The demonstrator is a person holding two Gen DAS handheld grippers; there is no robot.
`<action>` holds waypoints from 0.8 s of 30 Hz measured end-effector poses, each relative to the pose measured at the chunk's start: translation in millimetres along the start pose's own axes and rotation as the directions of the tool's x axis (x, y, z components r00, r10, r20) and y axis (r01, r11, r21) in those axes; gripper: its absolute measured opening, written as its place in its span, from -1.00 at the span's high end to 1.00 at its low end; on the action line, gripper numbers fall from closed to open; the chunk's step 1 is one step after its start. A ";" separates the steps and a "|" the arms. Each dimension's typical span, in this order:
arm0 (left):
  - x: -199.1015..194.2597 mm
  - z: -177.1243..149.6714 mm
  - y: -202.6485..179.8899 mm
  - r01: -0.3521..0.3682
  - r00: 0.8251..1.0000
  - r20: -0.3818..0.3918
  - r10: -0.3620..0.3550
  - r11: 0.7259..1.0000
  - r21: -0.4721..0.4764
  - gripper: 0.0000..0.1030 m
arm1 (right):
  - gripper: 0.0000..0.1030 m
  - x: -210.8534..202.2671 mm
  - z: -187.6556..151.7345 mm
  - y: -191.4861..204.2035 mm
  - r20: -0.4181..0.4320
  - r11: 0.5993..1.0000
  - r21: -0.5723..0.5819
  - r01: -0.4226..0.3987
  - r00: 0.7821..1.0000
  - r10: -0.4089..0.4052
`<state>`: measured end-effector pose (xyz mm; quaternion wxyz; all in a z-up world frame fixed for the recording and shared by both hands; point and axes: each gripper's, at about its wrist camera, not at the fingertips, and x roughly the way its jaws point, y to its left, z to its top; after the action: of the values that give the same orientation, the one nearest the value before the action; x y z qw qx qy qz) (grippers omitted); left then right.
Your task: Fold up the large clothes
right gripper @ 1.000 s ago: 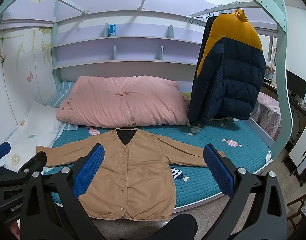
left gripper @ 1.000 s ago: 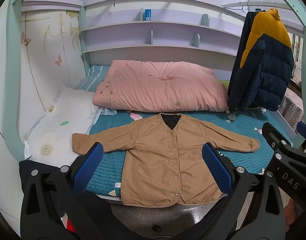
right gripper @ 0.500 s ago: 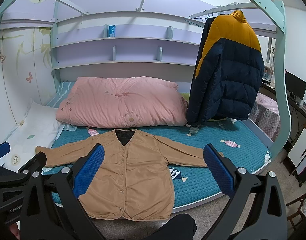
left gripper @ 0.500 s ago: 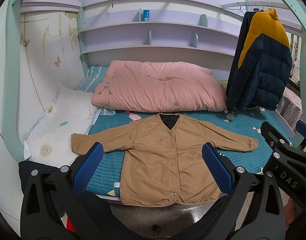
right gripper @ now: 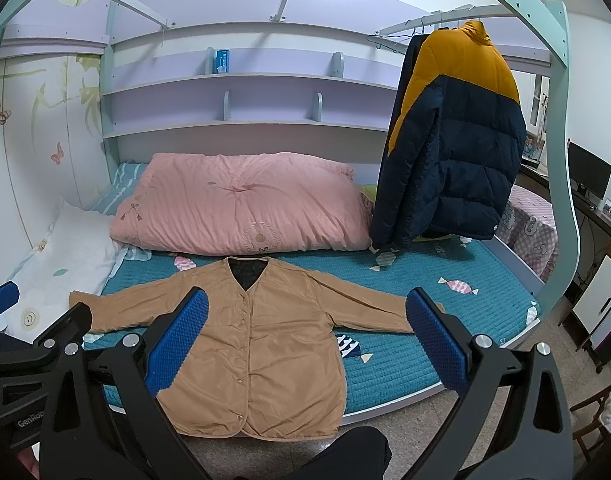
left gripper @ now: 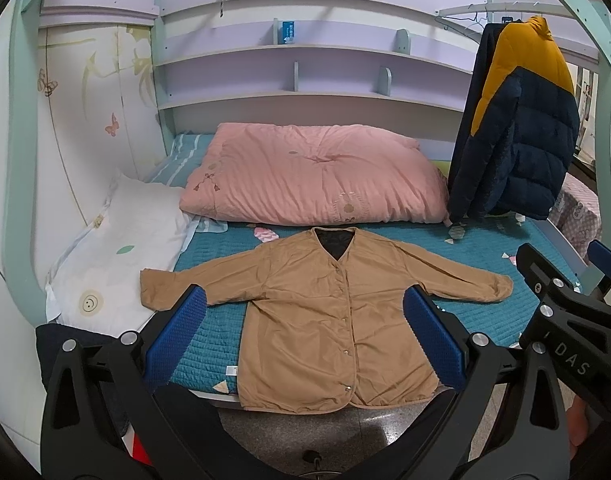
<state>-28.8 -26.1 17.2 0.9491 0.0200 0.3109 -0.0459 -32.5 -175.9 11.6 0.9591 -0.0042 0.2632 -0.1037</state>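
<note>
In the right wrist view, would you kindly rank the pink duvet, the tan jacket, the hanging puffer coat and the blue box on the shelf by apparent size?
1. Tan jacket, nearest the camera, and pink duvet: too close to rank.
2. Puffer coat.
3. Blue box, far smallest.

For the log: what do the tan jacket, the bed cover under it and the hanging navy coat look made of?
Tan jacket: thin woven cloth, matte, likely cotton or a blend; it lies flat with fine creases, snap buttons and a dark quilted lining at the neck.
Bed cover: teal quilted fabric, shown by its stitched grid.
Navy and yellow coat: puffy padded shell, probably nylon or polyester, with stitched horizontal baffles.
</note>
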 end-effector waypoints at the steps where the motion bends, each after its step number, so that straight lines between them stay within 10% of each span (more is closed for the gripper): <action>1: -0.1 0.0 -0.7 -0.001 1.000 0.000 0.001 1.000 0.001 -0.91 | -0.86 -0.5 -0.3 0.3 0.001 1.000 -0.001 0.001 1.000 -0.001; 24: 5.4 -1.3 -5.0 0.011 1.000 -0.019 -0.011 1.000 0.003 -0.91 | -0.86 1.8 -1.7 -1.5 -0.008 1.000 -0.003 -0.002 1.000 0.002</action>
<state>-25.8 -31.4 12.9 0.9458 0.0201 0.3199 -0.0513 -32.1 -177.6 9.3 0.9582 -0.0048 0.2671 -0.1022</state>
